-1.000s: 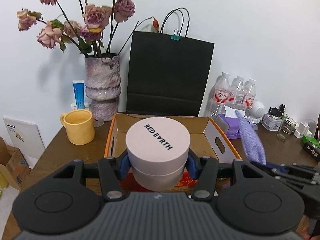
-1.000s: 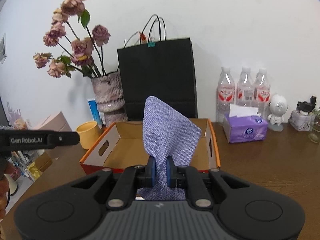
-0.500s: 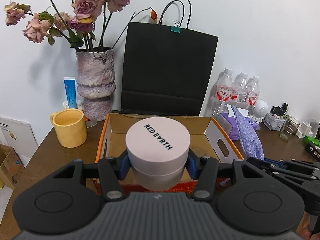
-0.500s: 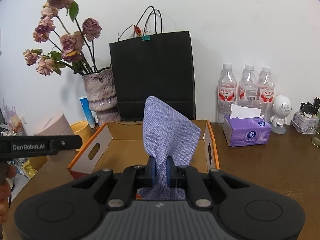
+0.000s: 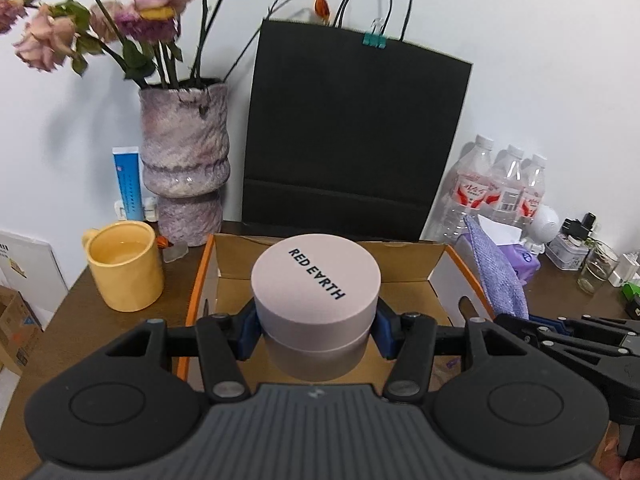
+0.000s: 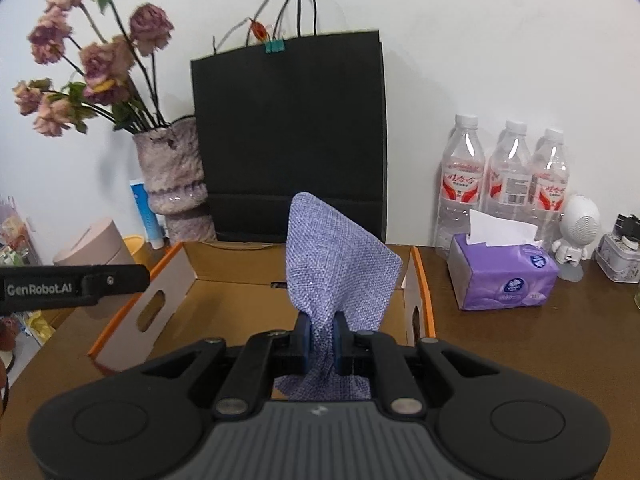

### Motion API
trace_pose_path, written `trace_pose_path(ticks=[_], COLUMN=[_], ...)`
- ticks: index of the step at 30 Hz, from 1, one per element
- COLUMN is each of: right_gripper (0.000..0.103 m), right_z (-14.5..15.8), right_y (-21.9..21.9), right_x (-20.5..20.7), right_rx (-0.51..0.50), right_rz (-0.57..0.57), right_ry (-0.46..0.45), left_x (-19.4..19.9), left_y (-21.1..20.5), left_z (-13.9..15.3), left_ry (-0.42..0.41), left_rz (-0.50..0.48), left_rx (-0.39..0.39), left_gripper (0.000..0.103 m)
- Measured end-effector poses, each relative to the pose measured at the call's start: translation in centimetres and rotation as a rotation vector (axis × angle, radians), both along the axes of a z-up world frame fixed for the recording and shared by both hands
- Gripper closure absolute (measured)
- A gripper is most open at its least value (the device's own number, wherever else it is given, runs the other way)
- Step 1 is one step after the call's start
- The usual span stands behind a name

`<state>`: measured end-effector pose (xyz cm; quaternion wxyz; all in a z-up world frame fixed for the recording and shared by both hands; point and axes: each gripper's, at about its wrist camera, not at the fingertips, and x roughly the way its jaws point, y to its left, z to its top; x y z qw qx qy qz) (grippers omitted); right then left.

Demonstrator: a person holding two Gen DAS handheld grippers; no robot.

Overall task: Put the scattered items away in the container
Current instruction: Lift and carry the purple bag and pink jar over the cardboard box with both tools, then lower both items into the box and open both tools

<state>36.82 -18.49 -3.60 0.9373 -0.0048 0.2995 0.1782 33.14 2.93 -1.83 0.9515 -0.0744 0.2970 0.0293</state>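
L gripper (image 5: 316, 330) clamping pink round box (image 5: 316, 280) w/ jaws wide, hovering over cardboard tray (image 5: 200, 284), R gripper (image 6: 320, 338) pinching purple cloth (image 6: 340, 264) w/ jaws nearly closed, hanging over tray's front, black bag (image 6: 290, 136) standing behind.

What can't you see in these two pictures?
- Left wrist view: the bottom of the pink round box is hidden by the left gripper.
- Right wrist view: the cardboard box floor's near part is hidden behind the purple cloth and right gripper.
- Both views: bottle labels are too small to read.
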Motion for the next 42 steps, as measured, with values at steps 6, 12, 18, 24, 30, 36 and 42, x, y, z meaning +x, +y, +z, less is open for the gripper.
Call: trace_pose_path(ticks=[6,12,18,24,30,36,42], right_gripper=[0.093,0.093,0.093,0.093,0.093,0.091,0.080], right_z=[-2.2,-4.9,-7.6,-8.9,-9.3,-9.5,-9.4], right_y=[1.7,2.7,3.6,4.0,5.2,5.7,5.9], right_x=[4.5,7.8,10.5,12.0,12.5,12.5,12.2], right_rx=[-0.046,-0.092,-0.134,-0.177,-0.228,-0.253,-0.260], right_rz=[0.015,0.003,0.000,-0.019,-0.020,-0.020,-0.008], right_ry=[0.077,0.132,0.223,0.261,0.275,0.284,0.295], left_x=[4.3,8.2,11.3,13.3,14.4,15.5,16.0], left_y=[-0.2,-0.3,0.3,0.3,-0.4,-0.7,-0.5], left_z=[-2.2,-4.6,-7.2,-8.8,-9.6,-10.6,-11.1], left_ry=[0.069,0.140,0.225,0.303,0.365,0.428,0.462], left_rz=[0.002,0.024,0.058,0.067,0.068,0.078,0.093], left_rx=[0.003,0.010,0.000,0.028,0.077,0.130,0.136], left_gripper=[0.048,0.048,0.048,0.048,0.048,0.047,0.047])
